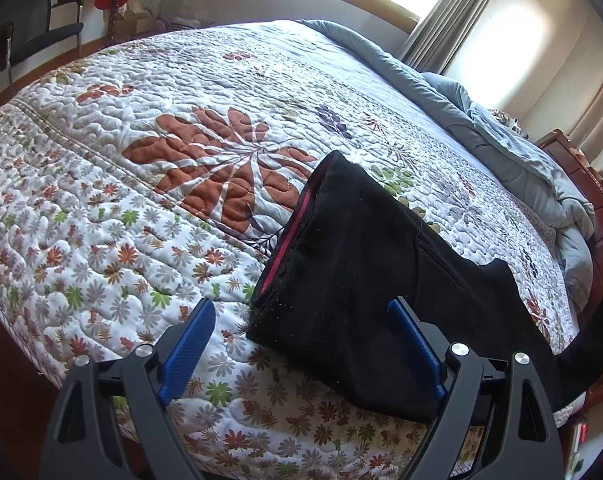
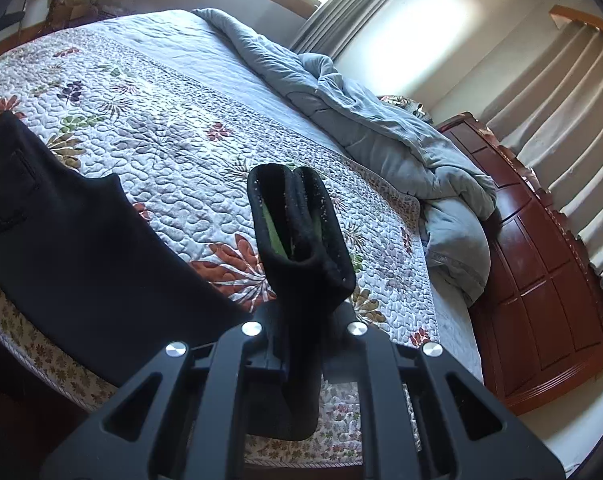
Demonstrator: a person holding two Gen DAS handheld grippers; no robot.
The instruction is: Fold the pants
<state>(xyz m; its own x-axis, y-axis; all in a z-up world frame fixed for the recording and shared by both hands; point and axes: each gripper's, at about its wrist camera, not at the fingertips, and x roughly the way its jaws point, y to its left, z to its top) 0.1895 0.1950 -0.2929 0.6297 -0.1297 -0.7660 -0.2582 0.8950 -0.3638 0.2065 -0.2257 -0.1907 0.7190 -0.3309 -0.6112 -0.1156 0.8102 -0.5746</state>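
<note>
Showing left gripper (image 1: 301, 332) spread wide by the black pants (image 1: 353, 264) waistband; right gripper (image 2: 301, 344) clamps the leg cuffs (image 2: 297, 216).

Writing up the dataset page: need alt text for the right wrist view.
The right gripper is shut on the hem end of the black pants, which stands up between its fingers. The rest of the pants lies to the left on a floral quilt, with a crumpled grey-blue duvet and a wooden headboard beyond.
</note>
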